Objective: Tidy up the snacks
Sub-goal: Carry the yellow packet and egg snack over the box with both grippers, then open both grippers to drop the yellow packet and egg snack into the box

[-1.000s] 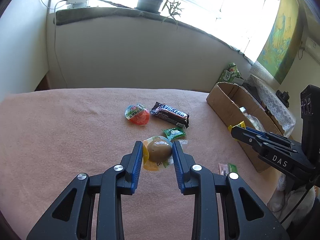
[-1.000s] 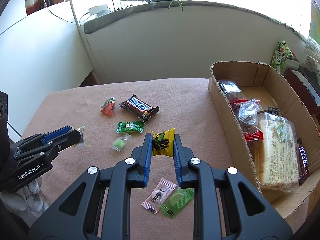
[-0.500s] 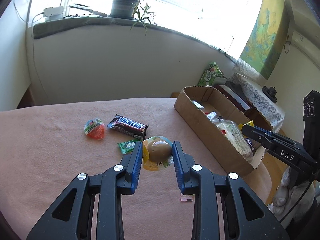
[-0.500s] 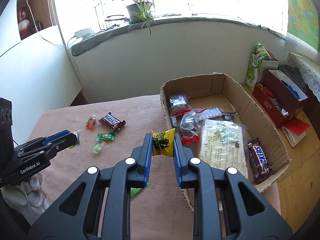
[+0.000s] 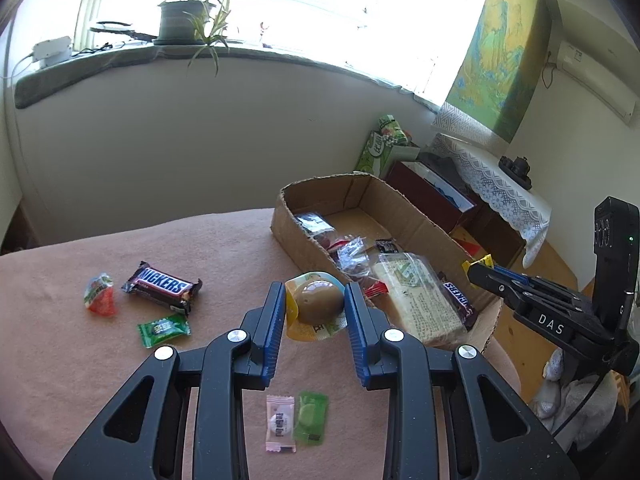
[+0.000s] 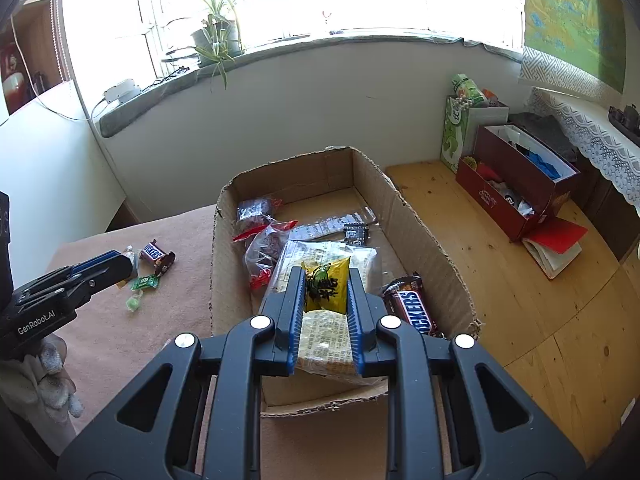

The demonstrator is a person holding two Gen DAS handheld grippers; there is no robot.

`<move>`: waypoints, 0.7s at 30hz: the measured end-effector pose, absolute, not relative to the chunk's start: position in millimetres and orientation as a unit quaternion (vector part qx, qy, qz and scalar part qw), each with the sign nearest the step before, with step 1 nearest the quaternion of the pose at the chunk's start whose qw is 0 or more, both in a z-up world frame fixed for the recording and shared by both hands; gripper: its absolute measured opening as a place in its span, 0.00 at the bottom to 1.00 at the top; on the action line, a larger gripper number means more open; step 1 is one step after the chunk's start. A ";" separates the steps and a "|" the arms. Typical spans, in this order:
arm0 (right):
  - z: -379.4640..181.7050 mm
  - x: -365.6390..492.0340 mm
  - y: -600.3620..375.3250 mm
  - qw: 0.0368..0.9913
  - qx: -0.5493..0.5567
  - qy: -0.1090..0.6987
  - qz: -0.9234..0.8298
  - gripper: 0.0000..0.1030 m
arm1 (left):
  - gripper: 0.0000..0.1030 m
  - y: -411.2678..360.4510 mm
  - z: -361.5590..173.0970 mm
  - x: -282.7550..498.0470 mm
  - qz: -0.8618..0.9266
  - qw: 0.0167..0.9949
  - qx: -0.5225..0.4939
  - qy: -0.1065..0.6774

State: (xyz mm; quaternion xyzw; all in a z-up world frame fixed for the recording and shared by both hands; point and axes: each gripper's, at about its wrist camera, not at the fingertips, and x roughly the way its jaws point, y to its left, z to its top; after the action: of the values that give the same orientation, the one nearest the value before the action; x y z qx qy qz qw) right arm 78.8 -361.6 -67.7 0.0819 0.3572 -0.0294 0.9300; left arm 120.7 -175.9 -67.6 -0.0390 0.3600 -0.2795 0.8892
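Note:
My left gripper (image 5: pixel 315 300) is shut on a brown jelly cup with a yellow lid (image 5: pixel 318 304), held above the pink tablecloth just left of the cardboard box (image 5: pixel 416 210). My right gripper (image 6: pixel 325 288) is shut on a small yellow snack packet (image 6: pixel 325 286) and hangs over the inside of the cardboard box (image 6: pixel 420 232), above a clear cracker pack (image 6: pixel 316 254). On the cloth lie a Snickers bar (image 5: pixel 162 286), a red-green candy (image 5: pixel 100 296), a green candy (image 5: pixel 163 330), a pink sachet (image 5: pixel 280 422) and a green sachet (image 5: pixel 311 418).
The box holds several snacks, among them a Snickers bar (image 6: pixel 412 308) and clear bags (image 6: pixel 266 250). Right of the table are a wooden floor (image 6: pixel 520 300), a dark red box (image 6: pixel 516 188) and a green carton (image 6: pixel 456 128). A gloved hand (image 6: pixel 44 380) holds the left gripper.
Both grippers have travelled rightwards with their snacks. The right one went from over the cloth to over the box. The left one now hangs close beside the box's near wall.

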 end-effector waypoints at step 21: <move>-86.4 86.9 -398.9 0.922 0.108 0.370 -0.035 0.20 | 0.28 -268.3 -57.4 121.3 -0.321 0.880 0.012 0.349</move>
State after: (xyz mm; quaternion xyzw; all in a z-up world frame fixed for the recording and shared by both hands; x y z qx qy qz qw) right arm 86.9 -398.9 -86.4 0.1084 0.3703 -0.0349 0.9219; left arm 121.3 -268.3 -57.4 0.0116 0.3493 -0.3211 0.8802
